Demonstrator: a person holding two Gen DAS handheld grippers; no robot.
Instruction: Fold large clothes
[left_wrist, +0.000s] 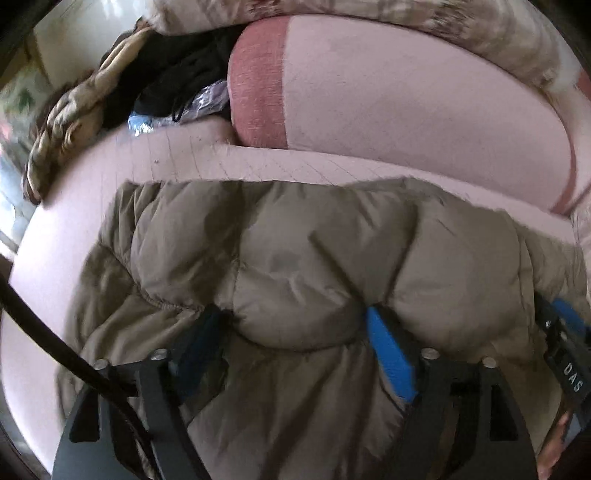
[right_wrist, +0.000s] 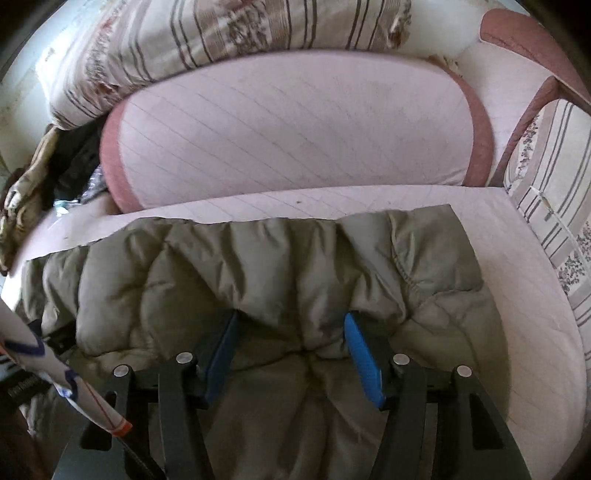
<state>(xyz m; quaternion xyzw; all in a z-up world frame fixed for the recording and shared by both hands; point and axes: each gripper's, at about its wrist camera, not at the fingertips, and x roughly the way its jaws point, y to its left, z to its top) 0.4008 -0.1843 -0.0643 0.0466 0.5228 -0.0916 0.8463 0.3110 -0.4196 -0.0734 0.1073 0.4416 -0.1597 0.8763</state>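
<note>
puffy jacket (right_wrist: 258, 266) on sofa seat (right_wrist: 517, 295), back cushion (right_wrist: 295, 147) behind

Sofa seat (right_wrist: 535, 295): a bare pink strip runs free between the puffy jacket (right_wrist: 258, 266) and the back cushion (right_wrist: 295, 147), and widens to the right of the jacket.
Ahead: the back cushion rises just behind that strip and closes the way forward.
Right side: a striped pillow (right_wrist: 554, 206) leans at the seat's end, near the jacket's corner.
Left side: a heap of crumpled clothes (left_wrist: 110, 110) fills the far left corner.
Above: a striped floral pillow (right_wrist: 221, 40) lies on top of the back cushion.
Near left: a black cable (left_wrist: 55, 343) crosses low over the seat edge.
</note>
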